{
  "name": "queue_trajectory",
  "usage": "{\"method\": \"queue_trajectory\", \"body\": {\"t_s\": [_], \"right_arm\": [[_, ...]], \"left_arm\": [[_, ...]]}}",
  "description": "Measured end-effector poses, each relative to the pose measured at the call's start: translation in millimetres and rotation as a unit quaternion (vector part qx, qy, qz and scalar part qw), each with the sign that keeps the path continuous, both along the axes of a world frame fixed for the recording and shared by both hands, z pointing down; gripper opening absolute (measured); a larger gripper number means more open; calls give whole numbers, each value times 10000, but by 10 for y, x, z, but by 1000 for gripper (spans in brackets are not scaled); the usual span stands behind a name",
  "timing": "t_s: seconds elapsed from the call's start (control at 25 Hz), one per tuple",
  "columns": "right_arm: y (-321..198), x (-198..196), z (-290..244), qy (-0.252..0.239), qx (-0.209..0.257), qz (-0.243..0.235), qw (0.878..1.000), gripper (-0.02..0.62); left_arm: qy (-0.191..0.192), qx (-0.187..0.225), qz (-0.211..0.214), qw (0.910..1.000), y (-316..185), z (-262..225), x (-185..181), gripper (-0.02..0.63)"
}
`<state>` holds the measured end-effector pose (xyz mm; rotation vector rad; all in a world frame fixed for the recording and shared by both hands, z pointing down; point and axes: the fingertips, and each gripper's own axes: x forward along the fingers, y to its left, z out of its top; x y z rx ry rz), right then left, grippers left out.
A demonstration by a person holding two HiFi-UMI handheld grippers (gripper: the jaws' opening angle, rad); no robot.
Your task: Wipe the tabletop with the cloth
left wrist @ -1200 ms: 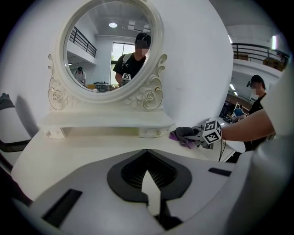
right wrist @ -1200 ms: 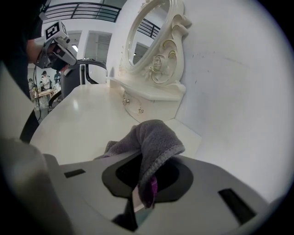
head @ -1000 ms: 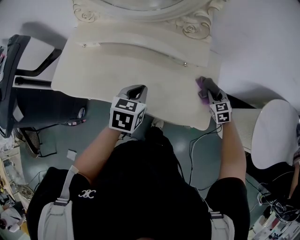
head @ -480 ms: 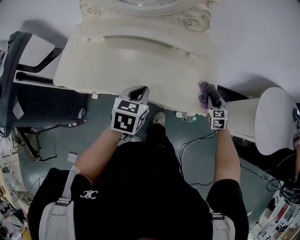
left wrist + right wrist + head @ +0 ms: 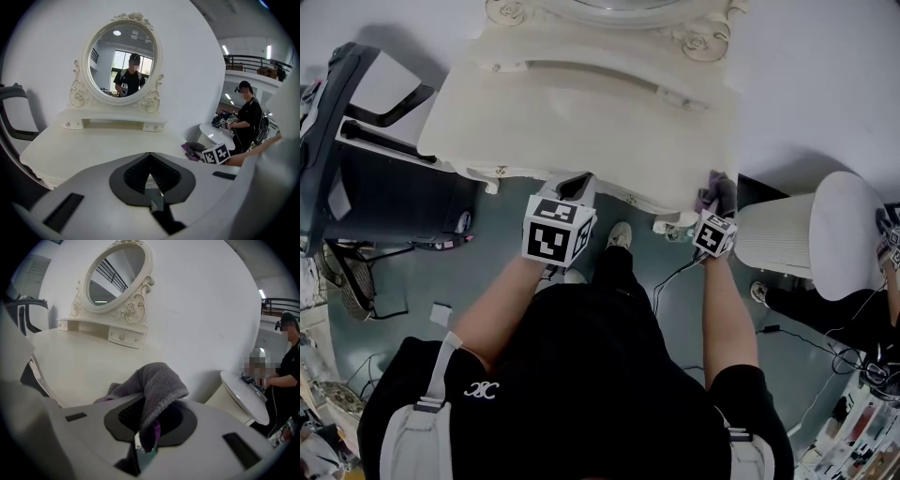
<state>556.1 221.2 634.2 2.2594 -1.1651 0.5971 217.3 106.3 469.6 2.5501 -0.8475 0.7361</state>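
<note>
Grips the cloth (image 5: 157, 380) in the right gripper (image 5: 143, 446), jaws pinched tight on one fold so the grey-and-purple bulk bunches forward as a pad. Rests at the near right corner of the tabletop (image 5: 581, 122) in the head view, perhaps touching the rim, perhaps just past it; hard to say from so steep an angle. Suits a stroke carried right out to the edge, so no strip along the border gets missed. Holds the left gripper (image 5: 575, 180) at the table's near edge, jaws drawn together on nothing, parked clear of the wiping path. Looks from there across the bare top toward the oval mirror (image 5: 123, 58). Seems partway through the wipe; probably calls for a pass across the middle and left of the surface.
</note>
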Motion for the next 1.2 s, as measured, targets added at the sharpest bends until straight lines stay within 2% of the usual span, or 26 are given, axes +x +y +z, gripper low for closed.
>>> {"method": "queue_trajectory", "body": {"t_s": [0.16, 0.32, 0.52, 0.64, 0.88, 1.04, 1.2], "right_arm": [[-23, -262, 7, -58, 47, 219, 9997, 54], [-96, -402, -11, -11, 16, 233, 9997, 55], [-125, -544, -32, -65, -123, 461, 9988, 55], [-166, -631, -37, -26, -121, 536, 9985, 55], [-412, -990, -45, -231, -52, 316, 9992, 55], [-538, -1253, -23, -353, -86, 286, 9989, 55], [-761, -1544, -58, -478, -89, 461, 9978, 55]], "left_arm": [[64, 3, -106, 9999, 56, -26, -199, 0], [50, -84, -243, 9997, 44, 19, -405, 0], [22, -202, -338, 9992, -41, 71, -474, -1], [-13, -180, -300, 9994, -167, 90, -413, -1], [-94, -63, -308, 9995, -540, 118, -339, -1], [-102, -146, -307, 9994, -635, 189, -488, -1], [-141, -120, -79, 9998, -818, 190, -771, -2]]}}
